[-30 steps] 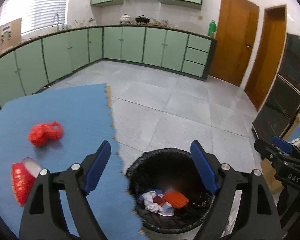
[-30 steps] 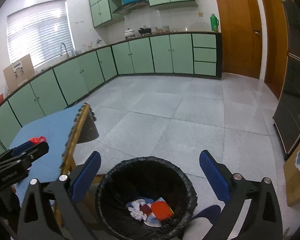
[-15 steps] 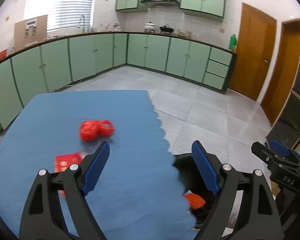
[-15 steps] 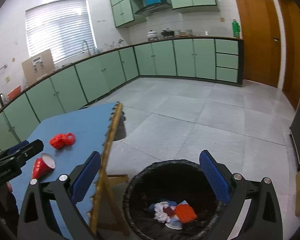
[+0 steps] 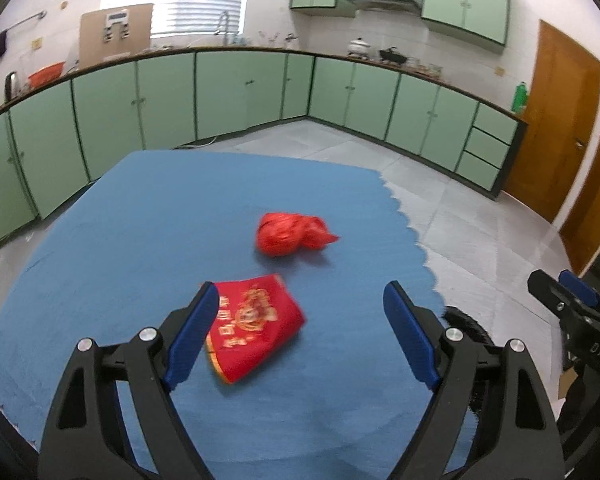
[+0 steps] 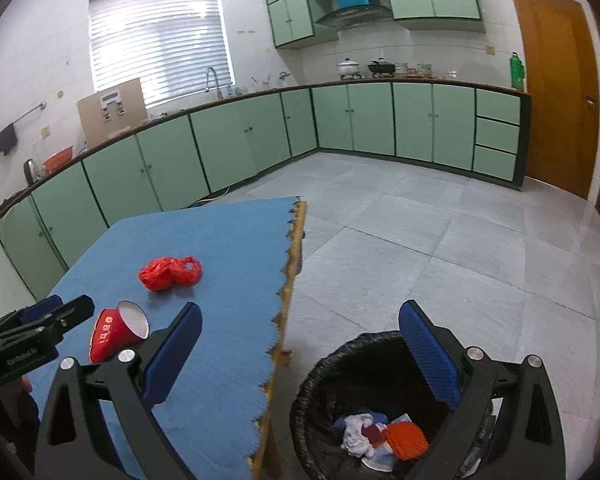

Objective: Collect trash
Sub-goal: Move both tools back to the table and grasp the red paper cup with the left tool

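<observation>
A red paper cup [image 5: 252, 324] with gold print lies on its side on the blue table mat [image 5: 140, 220]. A crumpled red plastic bag [image 5: 290, 234] lies just beyond it. My left gripper [image 5: 300, 328] hovers open over the mat, the cup near its left finger, nothing between the pads. In the right wrist view the cup [image 6: 116, 334] and the bag [image 6: 170, 273] sit on the mat to the left. My right gripper [image 6: 300, 356] is open and empty above the table edge and the black-lined bin [image 6: 324, 364], which holds several scraps.
The bin rim [image 5: 466, 326] shows at the table's right edge. The right gripper [image 5: 572, 304] appears at the far right. Green cabinets [image 6: 236, 148] line the far walls, wooden doors [image 6: 556, 88] stand on the right, and grey tiled floor [image 6: 440, 232] spreads between.
Both grippers have swung left, from over the bin toward the table. The cup and bag have come to the middle of the left wrist view, and the bin has slid to the right.
</observation>
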Demonstrator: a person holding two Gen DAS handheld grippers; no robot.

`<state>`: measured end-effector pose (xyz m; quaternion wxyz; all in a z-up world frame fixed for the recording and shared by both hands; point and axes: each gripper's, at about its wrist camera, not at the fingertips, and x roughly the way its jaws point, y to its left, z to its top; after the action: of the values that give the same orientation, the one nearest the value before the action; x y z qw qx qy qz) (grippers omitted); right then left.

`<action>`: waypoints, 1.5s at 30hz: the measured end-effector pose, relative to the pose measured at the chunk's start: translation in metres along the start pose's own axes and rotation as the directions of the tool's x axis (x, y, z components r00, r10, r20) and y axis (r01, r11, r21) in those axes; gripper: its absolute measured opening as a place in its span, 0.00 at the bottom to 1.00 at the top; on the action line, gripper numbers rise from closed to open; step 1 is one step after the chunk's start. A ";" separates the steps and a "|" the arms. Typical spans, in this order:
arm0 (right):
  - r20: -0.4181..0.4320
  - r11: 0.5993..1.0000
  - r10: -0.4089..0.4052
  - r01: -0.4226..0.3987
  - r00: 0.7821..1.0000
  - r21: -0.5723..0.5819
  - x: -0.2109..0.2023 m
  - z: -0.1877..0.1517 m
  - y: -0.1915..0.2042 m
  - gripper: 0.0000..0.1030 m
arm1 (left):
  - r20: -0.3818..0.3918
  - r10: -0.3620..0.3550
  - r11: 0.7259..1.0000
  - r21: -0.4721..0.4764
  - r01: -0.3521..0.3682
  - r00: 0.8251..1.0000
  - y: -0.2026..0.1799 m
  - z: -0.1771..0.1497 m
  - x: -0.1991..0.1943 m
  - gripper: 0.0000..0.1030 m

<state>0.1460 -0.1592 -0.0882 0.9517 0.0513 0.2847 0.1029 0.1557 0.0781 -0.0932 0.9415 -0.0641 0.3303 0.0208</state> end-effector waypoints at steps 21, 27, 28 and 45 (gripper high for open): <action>-0.063 0.991 0.090 -0.096 0.994 -0.093 0.058 -0.002 0.040 0.94 | -0.115 0.061 0.993 -0.096 -0.072 0.992 0.035 -0.012 0.060 0.81; -0.072 0.991 0.095 -0.101 0.993 -0.086 0.063 -0.004 0.039 0.94 | -0.171 0.031 0.990 -0.132 -0.054 0.985 0.038 -0.016 0.076 0.81; -0.073 0.991 0.094 -0.100 0.993 -0.085 0.063 -0.004 0.038 0.94 | -0.173 0.030 0.989 -0.139 -0.054 0.984 0.038 -0.016 0.077 0.81; -0.109 0.994 0.082 -0.089 0.991 -0.062 0.070 -0.010 0.032 0.94 | -0.137 -0.019 0.990 -0.142 0.000 0.990 0.027 -0.015 0.075 0.69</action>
<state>0.1927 -0.1122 -0.1287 0.9311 0.0262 0.3288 0.1558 0.2026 0.1021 -0.1545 0.9095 -0.1335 0.3920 0.0351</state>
